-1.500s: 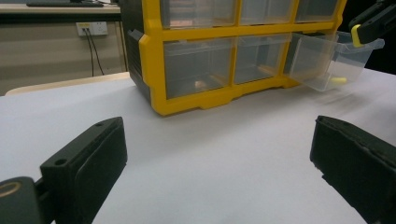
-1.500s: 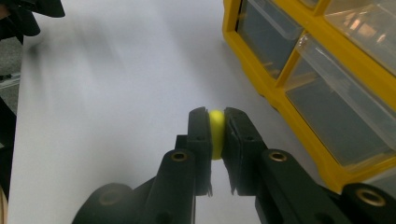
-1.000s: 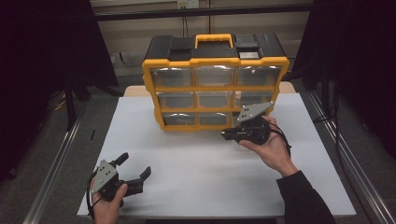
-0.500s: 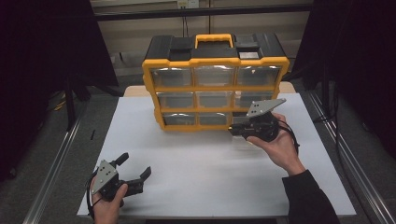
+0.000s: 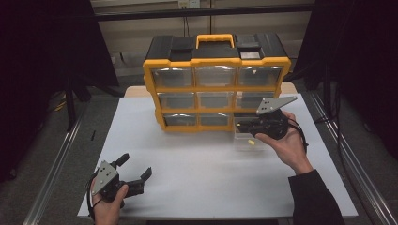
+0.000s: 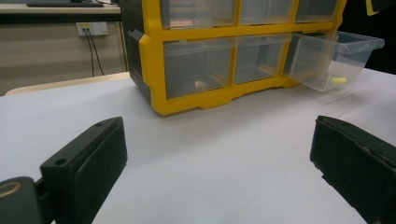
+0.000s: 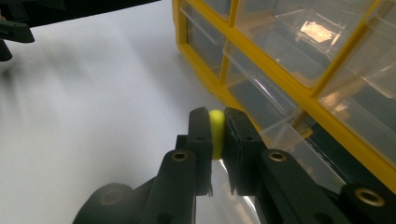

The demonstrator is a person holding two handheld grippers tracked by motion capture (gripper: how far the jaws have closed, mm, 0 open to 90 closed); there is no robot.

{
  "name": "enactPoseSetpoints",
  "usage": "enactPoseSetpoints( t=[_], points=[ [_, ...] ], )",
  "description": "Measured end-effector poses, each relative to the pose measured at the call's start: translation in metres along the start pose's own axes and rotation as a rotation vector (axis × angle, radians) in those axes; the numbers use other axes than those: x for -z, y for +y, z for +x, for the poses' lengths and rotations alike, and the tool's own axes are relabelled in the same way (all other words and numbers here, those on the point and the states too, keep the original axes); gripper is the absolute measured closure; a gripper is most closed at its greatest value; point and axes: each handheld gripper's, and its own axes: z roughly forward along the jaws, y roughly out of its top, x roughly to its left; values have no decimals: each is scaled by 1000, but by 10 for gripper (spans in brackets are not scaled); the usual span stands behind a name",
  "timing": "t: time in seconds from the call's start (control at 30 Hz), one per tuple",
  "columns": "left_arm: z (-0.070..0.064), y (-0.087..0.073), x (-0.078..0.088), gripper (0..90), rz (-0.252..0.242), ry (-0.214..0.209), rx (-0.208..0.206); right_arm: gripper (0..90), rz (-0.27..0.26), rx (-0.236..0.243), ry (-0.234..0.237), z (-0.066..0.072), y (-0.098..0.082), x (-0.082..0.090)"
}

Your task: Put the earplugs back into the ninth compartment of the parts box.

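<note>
A yellow-and-black organizer (image 5: pixel 216 89) with clear drawers stands at the back of the white table. Its bottom right drawer (image 5: pixel 245 139) is pulled out, and a small yellow piece (image 5: pixel 251 142) lies in it; the left gripper view shows this drawer (image 6: pixel 334 60) and piece (image 6: pixel 337 80) too. My right gripper (image 5: pixel 240 124) hovers over the drawer, jaws pointing left. In its own view the right gripper (image 7: pixel 216 126) is shut on another small yellow piece (image 7: pixel 216 133). My left gripper (image 5: pixel 136 166) rests open near the front left edge, and nothing lies between the jaws of the left gripper (image 6: pixel 217 140).
White table surface (image 5: pixel 211 173) spreads between the organizer and the front edge. Metal rails (image 5: pixel 347 154) run along both sides of the table. Other organizer drawers (image 6: pixel 198 65) are closed, and some hold small items.
My right hand has carried its gripper to the right and slightly up, away from the organizer's front. The left gripper has stayed where it was.
</note>
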Motion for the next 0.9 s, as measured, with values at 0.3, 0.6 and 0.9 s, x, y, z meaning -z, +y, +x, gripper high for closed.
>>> enactPoseSetpoints(
  t=[0.3,0.6,0.9],
  points=[
    [0,0,0,40,1,5,-2,812,-4,-23,-26,-12,-4,13],
    [0,0,0,40,1,6,-3,812,25,-54,-58,-26,-9,17],
    [0,0,0,40,3,8,-5,813,73,-68,-76,-36,-1,20]
  ],
)
